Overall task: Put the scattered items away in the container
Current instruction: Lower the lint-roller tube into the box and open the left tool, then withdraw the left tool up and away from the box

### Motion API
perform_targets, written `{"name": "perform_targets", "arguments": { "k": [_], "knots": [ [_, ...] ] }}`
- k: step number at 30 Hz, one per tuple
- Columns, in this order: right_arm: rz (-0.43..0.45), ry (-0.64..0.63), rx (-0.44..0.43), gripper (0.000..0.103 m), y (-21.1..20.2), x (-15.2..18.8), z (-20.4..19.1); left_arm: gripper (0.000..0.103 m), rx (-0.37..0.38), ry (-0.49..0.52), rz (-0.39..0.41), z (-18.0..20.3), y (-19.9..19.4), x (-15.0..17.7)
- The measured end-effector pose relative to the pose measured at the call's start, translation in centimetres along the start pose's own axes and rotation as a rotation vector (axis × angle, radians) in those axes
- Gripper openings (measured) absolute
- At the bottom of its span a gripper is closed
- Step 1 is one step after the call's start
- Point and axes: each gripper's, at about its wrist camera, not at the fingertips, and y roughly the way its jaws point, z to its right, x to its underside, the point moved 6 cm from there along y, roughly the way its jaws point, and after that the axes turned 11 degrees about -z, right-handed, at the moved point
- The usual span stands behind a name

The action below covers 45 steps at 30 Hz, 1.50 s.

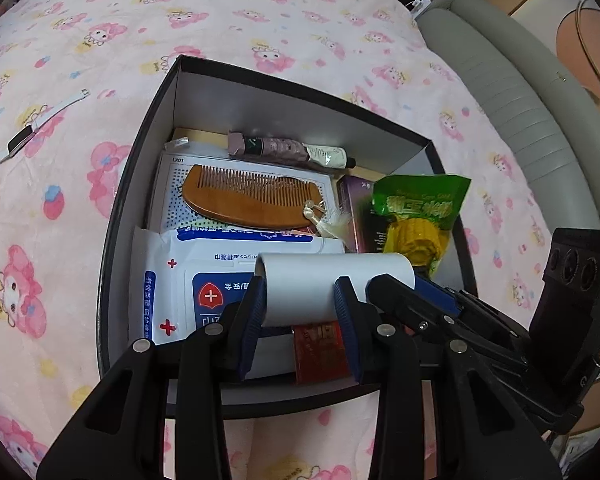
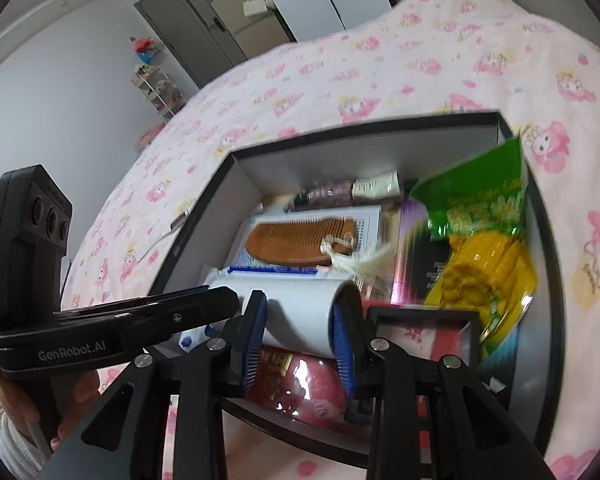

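We hold the white roll [image 1: 332,288] with both grippers, left gripper [image 1: 300,312] and right gripper [image 2: 298,328] – jaws closed on it, low in frame, above the box [image 1: 300,92]. Uneven release may tilt it – it could roll onto the comb [image 1: 252,200].

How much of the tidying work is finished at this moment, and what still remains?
Mostly done: the comb, wipes pack, tube and corn snack lie in the box. In hand: both the left gripper and right gripper clamp the white roll above the box. Left: releasing it, then the white watch on the blanket.
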Motion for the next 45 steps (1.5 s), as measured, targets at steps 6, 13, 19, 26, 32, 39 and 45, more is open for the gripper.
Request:
{"name": "perform_targets", "arguments": {
  "k": [6,13,19,26,32,39,45],
  "knots": [
    [0.063,-0.02,0.056,0.029,-1.4,-0.1,-0.1,0.037,-0.043,-0.012,0.061,-0.3,-1.2,-0.3],
    [0.155,0.014,0.144,0.029,-4.3,-0.6,1.3,0.038,-0.053,0.063,0.088,0.9,-2.4,0.5],
    [0.12,-0.023,0.165,0.029,-4.0,-0.5,1.1,0.038,-0.096,0.116,-0.002,1.7,0.0,1.3],
    [0.065,-0.021,0.187,0.029,-1.8,0.2,1.3,0.038,-0.112,0.062,-0.033,0.4,2.0,0.5],
    [0.112,0.002,0.193,0.029,-3.0,1.0,0.6,0.038,-0.059,0.1,0.069,1.6,-0.9,2.5],
    [0.121,0.029,0.204,0.029,-4.4,5.2,-1.4,0.043,0.015,0.159,0.138,3.2,-5.0,6.4],
    [0.146,0.022,0.197,0.029,-6.3,8.5,-4.9,0.043,0.035,0.202,0.162,3.9,-7.7,9.1]
  ]
}}
